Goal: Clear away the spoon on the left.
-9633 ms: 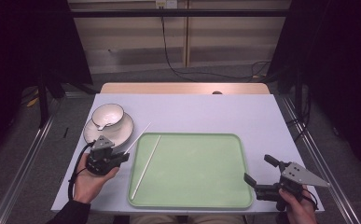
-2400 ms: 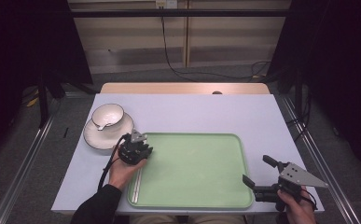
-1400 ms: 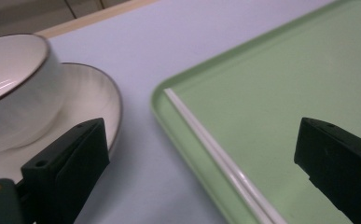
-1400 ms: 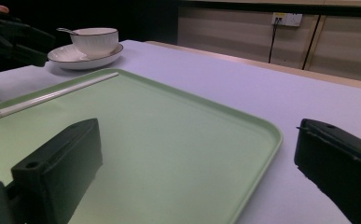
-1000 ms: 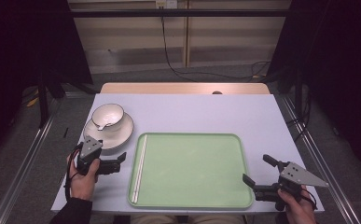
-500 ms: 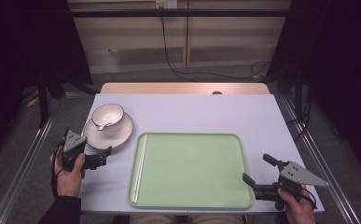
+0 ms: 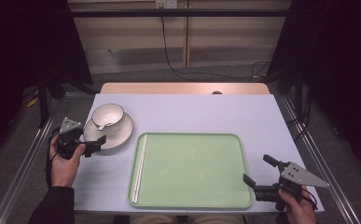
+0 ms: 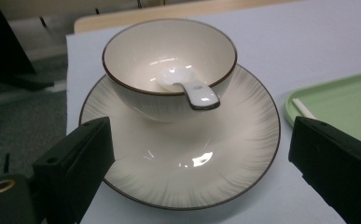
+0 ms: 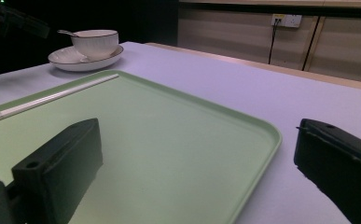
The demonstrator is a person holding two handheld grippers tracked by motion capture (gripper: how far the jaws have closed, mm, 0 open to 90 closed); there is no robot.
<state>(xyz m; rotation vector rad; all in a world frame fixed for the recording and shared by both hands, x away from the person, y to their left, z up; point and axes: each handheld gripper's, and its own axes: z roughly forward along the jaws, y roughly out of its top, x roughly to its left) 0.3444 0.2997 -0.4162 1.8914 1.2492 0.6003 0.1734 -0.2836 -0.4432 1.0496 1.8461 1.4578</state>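
A white bowl (image 7: 107, 115) with a dark rim stands on a white plate (image 7: 122, 135) at the table's left, and a white spoon (image 8: 190, 88) rests inside it. White chopsticks (image 7: 139, 168) lie along the left side of a green tray (image 7: 192, 168). My left gripper (image 7: 96, 142) is just left of the plate. Its jaws are open, pointing at the plate, and hold nothing. In the left gripper view the plate (image 8: 187, 172) lies between the open jaws. My right gripper (image 7: 256, 169) stands open and empty at the tray's front right corner (image 9: 262, 135).
The light table (image 7: 206, 116) has bare room behind and to the right of the tray. Its left edge runs close beside my left hand (image 7: 61, 168). Metal rails flank the table. A wall with a cable stands behind.
My left gripper has drawn back from the tray's left edge to the plate's left side, leaving the chopsticks in the tray. The right gripper has stayed put.
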